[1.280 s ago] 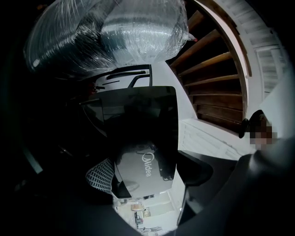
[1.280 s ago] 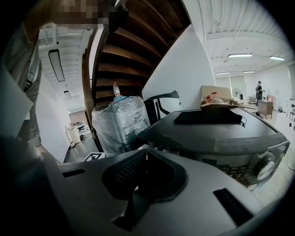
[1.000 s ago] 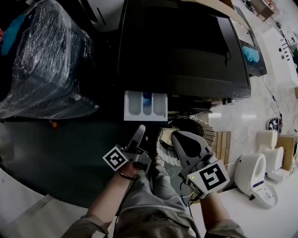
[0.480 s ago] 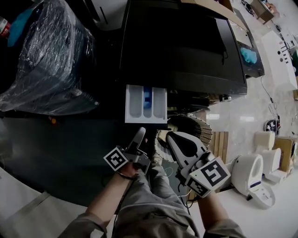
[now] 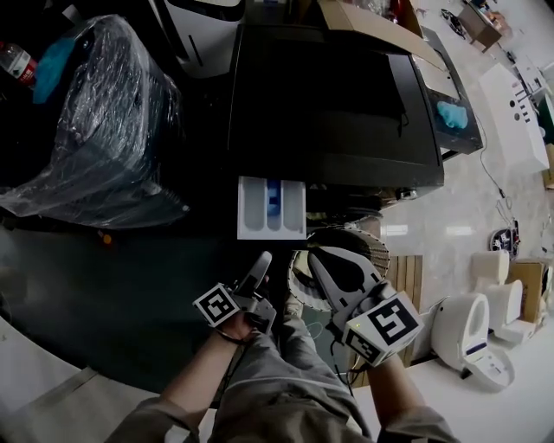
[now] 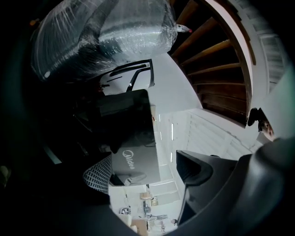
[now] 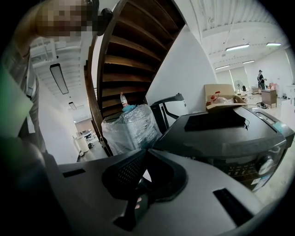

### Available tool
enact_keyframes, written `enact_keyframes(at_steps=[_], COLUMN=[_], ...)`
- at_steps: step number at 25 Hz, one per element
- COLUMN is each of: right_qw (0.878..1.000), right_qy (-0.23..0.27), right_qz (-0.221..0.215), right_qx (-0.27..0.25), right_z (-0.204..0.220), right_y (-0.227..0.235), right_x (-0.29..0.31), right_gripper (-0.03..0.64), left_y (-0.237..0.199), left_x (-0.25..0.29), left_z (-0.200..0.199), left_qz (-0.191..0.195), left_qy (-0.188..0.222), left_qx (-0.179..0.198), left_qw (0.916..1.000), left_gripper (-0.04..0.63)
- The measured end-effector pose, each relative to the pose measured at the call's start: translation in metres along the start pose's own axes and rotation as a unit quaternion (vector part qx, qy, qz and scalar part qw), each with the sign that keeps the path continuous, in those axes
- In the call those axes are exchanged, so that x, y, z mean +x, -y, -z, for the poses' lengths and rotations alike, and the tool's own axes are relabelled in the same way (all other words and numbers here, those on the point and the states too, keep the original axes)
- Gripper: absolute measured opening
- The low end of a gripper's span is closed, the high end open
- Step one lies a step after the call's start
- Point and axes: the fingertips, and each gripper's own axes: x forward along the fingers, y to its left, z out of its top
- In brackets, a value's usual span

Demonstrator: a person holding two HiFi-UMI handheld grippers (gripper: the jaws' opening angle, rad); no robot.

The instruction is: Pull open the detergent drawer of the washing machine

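Note:
The dark washing machine (image 5: 338,95) stands in the middle of the head view. Its white detergent drawer (image 5: 272,208) is pulled out toward me, with a blue insert in its compartments. Both grippers hang below the drawer and touch nothing. My left gripper (image 5: 262,261) is a short way under the drawer's front edge. In the left gripper view (image 6: 143,177) its jaws stand apart, and it is open and empty. My right gripper (image 5: 318,257) is just to the right. In the right gripper view (image 7: 145,159) the tips meet, so it is shut on nothing.
A plastic-wrapped appliance (image 5: 95,121) stands left of the machine, and a cardboard box (image 5: 363,22) lies on its far top. The round door (image 5: 351,242) sits under the drawer. White devices (image 5: 472,329) stand on the floor at the right. A wooden staircase (image 7: 124,60) rises behind.
The drawer stays pulled out. My right gripper has drifted a little to the left, toward the left gripper. The left gripper has barely moved.

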Motion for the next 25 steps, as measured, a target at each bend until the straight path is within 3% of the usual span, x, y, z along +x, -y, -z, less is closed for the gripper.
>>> enact_keyframes(at_steps=[2, 6, 12, 14, 18, 21, 25], right_qw=[1.000, 1.000, 0.995, 0.994, 0.991, 0.989, 0.985], right_qy=[0.003, 0.019, 0.045, 0.055, 0.072, 0.088, 0.109], right_qz=[0.000, 0.004, 0.024, 0.021, 0.017, 0.015, 0.013], right_qx=[-0.006, -0.021, -0.091, -0.096, -0.108, -0.115, -0.132], right_z=[-0.010, -0.035, -0.079, -0.091, -0.112, -0.127, -0.147], right_y=[-0.002, -0.009, -0.025, -0.031, -0.042, -0.052, -0.061], right_x=[-0.004, -0.014, -0.035, -0.041, -0.053, -0.064, -0.079], right_gripper=[0.032, 0.032, 0.032, 0.032, 0.032, 0.032, 0.032], left_y=[0.009, 0.043, 0.114, 0.136, 0.176, 0.207, 0.254], left_x=[-0.003, -0.008, -0.014, -0.014, -0.016, -0.022, -0.027], left_z=[-0.002, -0.012, -0.023, -0.030, -0.047, -0.062, -0.072], left_qz=[-0.012, -0.009, 0.032, 0.031, 0.024, 0.010, 0.022], left_qy=[-0.007, -0.027, -0.040, -0.037, -0.025, -0.010, -0.003], left_qx=[0.021, 0.117, 0.233, 0.273, 0.347, 0.411, 0.473], left_qw=[0.9997, 0.9928, 0.9712, 0.9607, 0.9372, 0.9117, 0.8805], left_gripper=[0.433, 0.431, 0.402, 0.303, 0.273, 0.227, 0.138])
